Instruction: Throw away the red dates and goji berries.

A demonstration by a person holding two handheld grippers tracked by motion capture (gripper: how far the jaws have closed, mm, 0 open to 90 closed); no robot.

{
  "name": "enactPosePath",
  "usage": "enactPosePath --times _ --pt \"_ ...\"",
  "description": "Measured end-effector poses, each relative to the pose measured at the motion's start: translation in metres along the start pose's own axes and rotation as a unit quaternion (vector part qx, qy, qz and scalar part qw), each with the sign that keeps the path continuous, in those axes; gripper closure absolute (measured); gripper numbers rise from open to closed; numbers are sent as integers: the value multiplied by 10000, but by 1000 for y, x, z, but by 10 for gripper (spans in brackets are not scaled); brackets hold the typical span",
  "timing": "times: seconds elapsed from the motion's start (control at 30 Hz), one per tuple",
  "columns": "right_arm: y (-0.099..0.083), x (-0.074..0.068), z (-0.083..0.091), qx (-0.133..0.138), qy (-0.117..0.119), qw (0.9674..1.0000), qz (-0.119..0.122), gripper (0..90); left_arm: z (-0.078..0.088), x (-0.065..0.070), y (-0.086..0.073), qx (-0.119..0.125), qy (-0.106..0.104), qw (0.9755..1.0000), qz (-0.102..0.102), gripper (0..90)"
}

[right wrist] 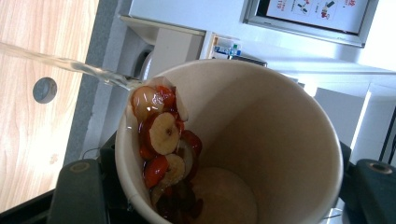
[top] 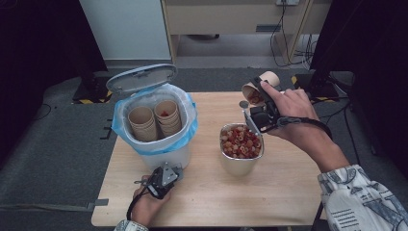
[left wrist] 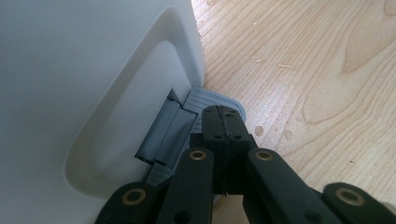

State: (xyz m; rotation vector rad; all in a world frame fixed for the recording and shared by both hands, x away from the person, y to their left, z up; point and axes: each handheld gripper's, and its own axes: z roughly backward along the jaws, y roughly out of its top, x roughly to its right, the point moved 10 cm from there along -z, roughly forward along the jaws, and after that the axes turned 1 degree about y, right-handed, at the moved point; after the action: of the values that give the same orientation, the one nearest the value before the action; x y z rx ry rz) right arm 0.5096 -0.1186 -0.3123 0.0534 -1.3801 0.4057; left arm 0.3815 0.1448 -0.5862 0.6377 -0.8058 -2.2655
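Gripped in the right gripper (top: 254,100), whose jaws are closed narrowly on its sides, a paper cup (top: 260,89) is tipped over the metal container (top: 240,149) near the middle of the worktop (top: 207,202). In the right gripper view a stream of liquid runs off the cup's rim while red and pale fruit slices (right wrist: 166,140) cling to its inner wall, so the emptying looks partly done: some solids are not out yet. The metal container already holds a heap of similar slices.

At the near left, the left gripper (left wrist: 224,122) has its jaws fully together, holding nothing, their tips pressed on the grey pedal (left wrist: 212,100) at the foot of the white bin (top: 159,144). The bin's lid (top: 141,77) stands open, and two stacks of used cups (top: 155,121) sit inside the blue liner.

My reading is that what remains is shaking out the last slices and dropping this cup into the bin.
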Motion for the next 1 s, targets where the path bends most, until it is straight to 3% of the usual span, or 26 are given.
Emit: enactPosePath --times 0.5,0.67,0.73,0.83,0.87,1.0 --pt "-2 1 1 -33 8 10000 45 292 0 0 0 -3 7 10000 -4 898" --pt "-3 11 1 -48 -106 9999 -114 294 0 0 0 -1 1 10000 4 898" --pt "3 3 -3 -47 -41 9999 107 298 0 0 0 2 -10 10000 10 898" --pt "18 -28 -11 -1 327 9958 860 301 0 0 0 -6 -7 10000 8 898" --pt "20 -34 -12 10 380 9947 952 301 0 0 0 -5 -8 10000 9 898" --pt "17 -30 -10 15 356 9970 683 301 0 0 0 -10 -10 10000 -3 898"
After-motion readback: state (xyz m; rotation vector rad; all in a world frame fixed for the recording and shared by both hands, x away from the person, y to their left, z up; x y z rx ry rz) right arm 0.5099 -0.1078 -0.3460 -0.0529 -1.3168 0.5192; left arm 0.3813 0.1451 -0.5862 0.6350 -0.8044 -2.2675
